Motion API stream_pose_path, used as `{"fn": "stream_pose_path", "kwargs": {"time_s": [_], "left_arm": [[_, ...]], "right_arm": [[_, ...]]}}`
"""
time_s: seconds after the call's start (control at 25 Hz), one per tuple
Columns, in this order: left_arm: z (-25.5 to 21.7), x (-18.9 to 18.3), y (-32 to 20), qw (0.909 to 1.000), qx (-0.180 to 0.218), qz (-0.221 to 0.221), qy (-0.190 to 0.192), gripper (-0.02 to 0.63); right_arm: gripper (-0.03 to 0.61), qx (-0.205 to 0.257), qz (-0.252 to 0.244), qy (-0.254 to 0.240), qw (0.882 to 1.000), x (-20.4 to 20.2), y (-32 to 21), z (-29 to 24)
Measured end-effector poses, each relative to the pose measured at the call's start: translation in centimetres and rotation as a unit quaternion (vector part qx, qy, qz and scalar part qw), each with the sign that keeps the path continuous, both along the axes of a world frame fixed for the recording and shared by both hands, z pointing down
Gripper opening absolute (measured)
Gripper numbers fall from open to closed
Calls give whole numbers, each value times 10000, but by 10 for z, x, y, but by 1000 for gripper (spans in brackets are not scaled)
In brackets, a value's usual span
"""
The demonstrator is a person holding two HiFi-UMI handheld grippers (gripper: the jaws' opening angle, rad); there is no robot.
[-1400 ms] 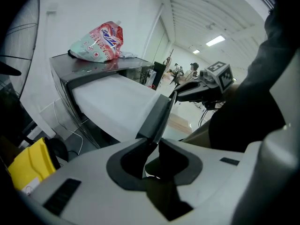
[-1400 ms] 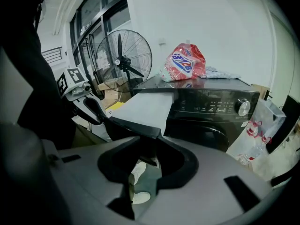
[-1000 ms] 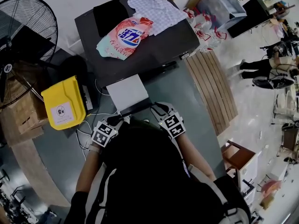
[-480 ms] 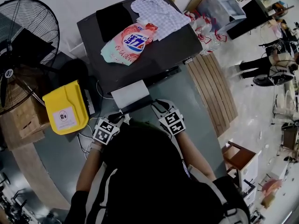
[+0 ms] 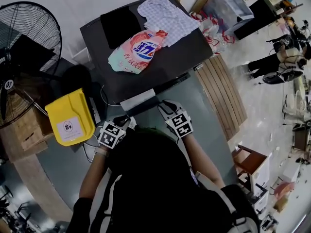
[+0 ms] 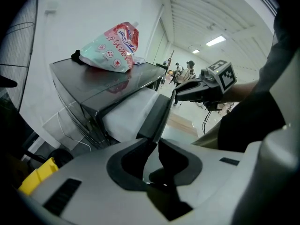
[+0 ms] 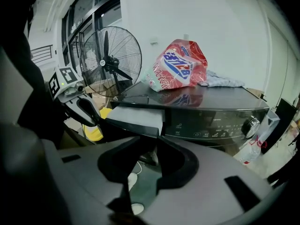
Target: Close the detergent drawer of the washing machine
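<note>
The white detergent drawer [image 5: 137,100] sticks out a short way from the dark washing machine [image 5: 150,69]. Its dark front panel [image 5: 144,108] faces me. My left gripper [image 5: 127,122] is on the panel's left end and my right gripper [image 5: 164,107] is on its right end. In the left gripper view the panel's edge [image 6: 158,115] runs down between that gripper's [image 6: 156,139] jaws, which close on it. The right gripper view shows the drawer's corner [image 7: 149,131] caught between the right gripper's [image 7: 156,146] jaws.
A pink detergent bag [image 5: 138,50], a checked cloth [image 5: 165,13] and a black cloth [image 5: 119,19] lie on the machine's top. A yellow bin [image 5: 70,116] and a fan [image 5: 24,47] stand to the left, with cables on the floor. A wooden pallet [image 5: 221,91] lies to the right.
The drawer has slid well into the machine, so only a narrow white strip shows. Both grippers have moved toward the machine with its front panel.
</note>
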State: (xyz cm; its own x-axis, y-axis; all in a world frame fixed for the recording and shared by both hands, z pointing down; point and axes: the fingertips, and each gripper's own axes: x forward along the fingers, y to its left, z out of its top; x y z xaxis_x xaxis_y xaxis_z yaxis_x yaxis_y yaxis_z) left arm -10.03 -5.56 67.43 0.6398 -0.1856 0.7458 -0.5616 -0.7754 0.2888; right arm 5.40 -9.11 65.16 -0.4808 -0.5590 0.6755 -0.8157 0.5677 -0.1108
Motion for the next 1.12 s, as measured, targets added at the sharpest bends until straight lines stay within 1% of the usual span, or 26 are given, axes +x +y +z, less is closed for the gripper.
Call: {"fn": "stream_pose_path", "kwargs": {"time_s": [0.44,0.88,1.12], "left_arm": [[-2,-10,-29,10000,57,-35,5,78],[-1,-19,-52,9999,158,17,8,75],[-2,-22,-55,9998,185,41,88,72]], "right_arm": [[120,7,305,84,9995,-9,-27,0],[120,62,752,206,9969,-16,-49,2],[121,96,956,200,9952,-16,-53,1]]}}
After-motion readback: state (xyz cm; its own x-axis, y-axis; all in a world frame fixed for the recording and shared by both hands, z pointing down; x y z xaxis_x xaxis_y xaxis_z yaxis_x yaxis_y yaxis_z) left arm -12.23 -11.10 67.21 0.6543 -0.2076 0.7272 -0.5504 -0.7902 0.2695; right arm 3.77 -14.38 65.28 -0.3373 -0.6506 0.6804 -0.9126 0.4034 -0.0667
